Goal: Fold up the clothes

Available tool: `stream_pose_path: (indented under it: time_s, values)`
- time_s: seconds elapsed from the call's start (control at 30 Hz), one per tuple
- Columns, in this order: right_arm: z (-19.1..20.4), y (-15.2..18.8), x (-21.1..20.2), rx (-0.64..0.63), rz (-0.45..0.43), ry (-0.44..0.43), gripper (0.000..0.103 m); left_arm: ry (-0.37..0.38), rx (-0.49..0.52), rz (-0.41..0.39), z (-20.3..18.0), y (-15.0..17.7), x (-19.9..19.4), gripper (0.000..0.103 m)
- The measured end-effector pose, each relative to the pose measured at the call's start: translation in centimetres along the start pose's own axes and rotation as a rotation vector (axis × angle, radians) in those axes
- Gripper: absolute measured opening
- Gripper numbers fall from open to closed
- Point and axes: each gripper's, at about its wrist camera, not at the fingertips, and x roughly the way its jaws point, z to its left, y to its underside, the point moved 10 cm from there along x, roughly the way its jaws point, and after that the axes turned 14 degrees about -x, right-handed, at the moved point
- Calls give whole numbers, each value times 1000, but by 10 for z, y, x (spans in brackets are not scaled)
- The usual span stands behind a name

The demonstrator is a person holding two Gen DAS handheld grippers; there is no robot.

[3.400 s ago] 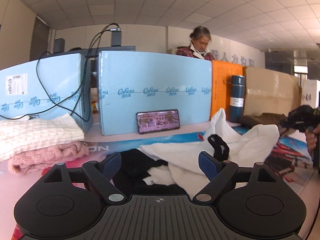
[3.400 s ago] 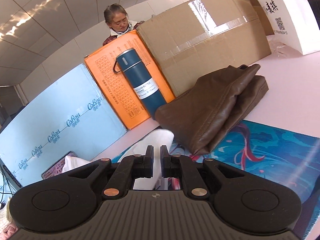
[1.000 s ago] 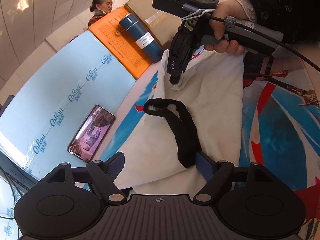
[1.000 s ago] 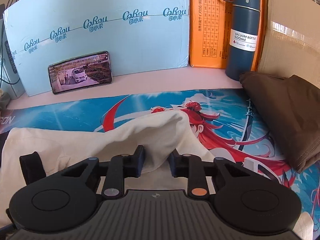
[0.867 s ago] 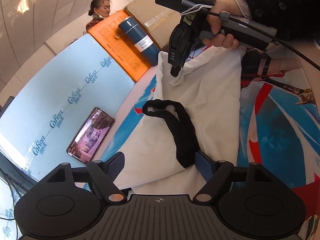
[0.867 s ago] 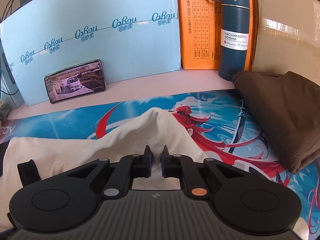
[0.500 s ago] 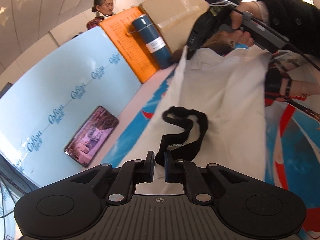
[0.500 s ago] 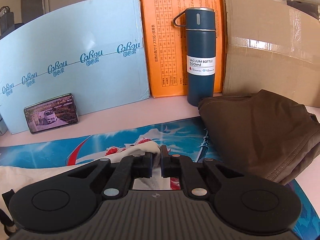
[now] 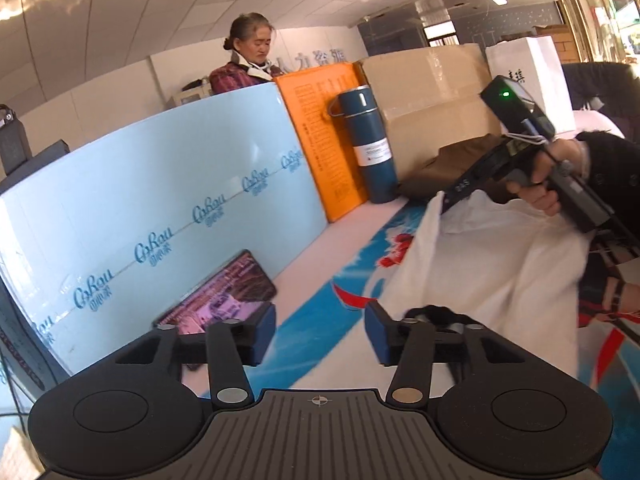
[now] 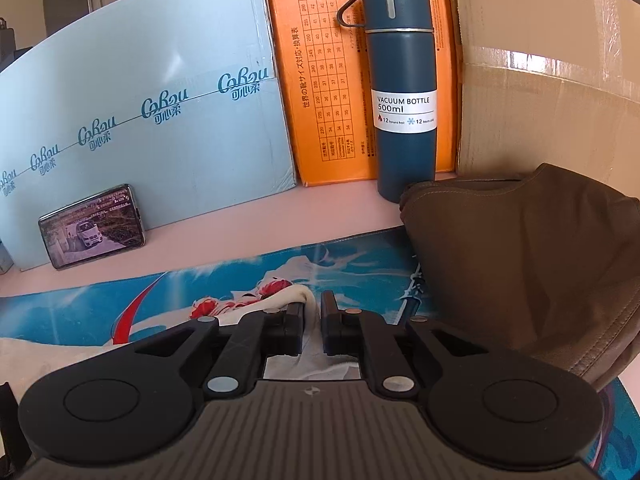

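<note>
A white garment (image 9: 480, 272) with a black collar (image 9: 436, 314) lies on the printed mat (image 9: 320, 344), its far corner lifted. In the left wrist view my left gripper (image 9: 320, 320) has its jaws opening, with only mat between the blue pads. The collar sits just right of its right finger. My right gripper (image 10: 313, 308) is shut on a fold of the white garment (image 10: 286, 298). The left wrist view also shows that right gripper (image 9: 452, 200), held by a hand in a dark sleeve, pinching the raised corner.
A phone (image 9: 224, 292) leans on a light blue box (image 9: 160, 208). An orange box (image 10: 332, 80), a blue vacuum bottle (image 10: 404, 92) and a cardboard box (image 10: 540, 60) line the back. A folded brown garment (image 10: 520, 260) lies at the right. A person (image 9: 248, 64) stands behind the boxes.
My left gripper closed on the black collar, then let it go and swung left and up. My right gripper stayed shut and carried the white corner toward the bottle.
</note>
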Motion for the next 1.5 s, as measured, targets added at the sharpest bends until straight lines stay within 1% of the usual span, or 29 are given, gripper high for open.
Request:
stream_pose_path:
  time_s: [0.07, 0.13, 0.2, 0.23, 0.27, 0.33, 0.37, 0.4, 0.43, 0.47, 0.5, 0.53, 0.57, 0.6, 0.7, 0.77, 0.8, 0.83, 0.87, 0.93, 1.0, 1.03, 1.1, 1.17, 1.27, 1.37, 1.5]
  values:
    - [0, 3, 2, 8, 5, -5, 8, 70, 10, 64, -24, 18, -3, 71]
    - [-2, 5, 3, 18, 6, -6, 8, 139, 19, 128, -48, 35, -6, 74]
    - [-3, 6, 2, 28, 2, -4, 8, 111, 52, 196, -52, 50, 2, 75]
    - [-3, 6, 1, 30, 0, -2, 8, 117, 20, 207, -48, 54, 5, 77]
    - [-3, 6, 0, 28, -4, 2, 8, 131, -27, 211, -43, 55, 7, 78]
    - [-1, 7, -2, 20, -10, 10, 9, 160, -121, 218, -33, 59, 12, 76]
    - [-1, 7, -2, 18, -13, 10, 9, 182, -154, 218, -30, 60, 14, 71]
    - [-1, 7, -3, 16, -15, 10, 9, 194, -179, 212, -26, 59, 14, 59]
    - [-1, 7, -3, 17, -16, 9, 9, 201, -202, 205, -22, 58, 13, 50]
    - [-1, 8, -3, 20, -16, 7, 9, 214, -221, 199, -19, 56, 11, 30]
    - [-1, 8, -3, 23, -16, 4, 9, 234, -245, 195, -16, 53, 9, 22]
    - [-1, 8, -3, 26, -16, 1, 9, 246, -258, 183, -14, 49, 8, 22]
    - [-2, 8, -3, 29, -16, -2, 9, 243, -254, 174, -12, 45, 8, 19]
    - [-2, 8, -3, 32, -16, -4, 9, 238, -248, 164, -10, 41, 8, 19]
    - [-2, 8, -3, 35, -17, -11, 9, 260, -263, 137, -4, 29, 6, 19]
    - [-3, 8, -3, 40, -17, -17, 9, 283, -280, 151, -3, 28, 8, 20]
    - [-3, 8, -3, 44, -17, -21, 9, 282, -272, 170, -5, 32, 8, 23]
    - [-4, 8, -3, 47, -17, -25, 9, 279, -258, 191, -7, 36, 8, 23]
    - [-4, 8, -3, 48, -17, -27, 9, 264, -239, 204, -8, 41, 7, 26]
    - [-4, 8, -3, 49, -16, -29, 9, 217, -206, 213, -6, 48, 3, 39]
    - [-4, 8, -3, 49, -15, -30, 10, 161, -189, 206, -1, 52, -4, 63]
    - [-4, 9, -3, 50, -15, -30, 10, 142, -179, 203, 1, 53, -8, 66]
    - [-5, 9, -3, 50, -13, -28, 10, 78, -125, 212, 5, 55, -13, 67]
    - [-4, 9, -3, 49, -12, -26, 10, 64, -93, 207, 5, 53, -17, 67]
    - [-4, 9, -3, 49, -13, -24, 10, 89, -97, 156, 1, 42, -21, 67]
    - [-4, 9, -3, 51, -12, -23, 10, 109, -131, 107, 2, 32, -21, 67]
    - [-4, 9, -2, 51, -10, -24, 10, 97, -150, 152, 2, 38, 0, 66]
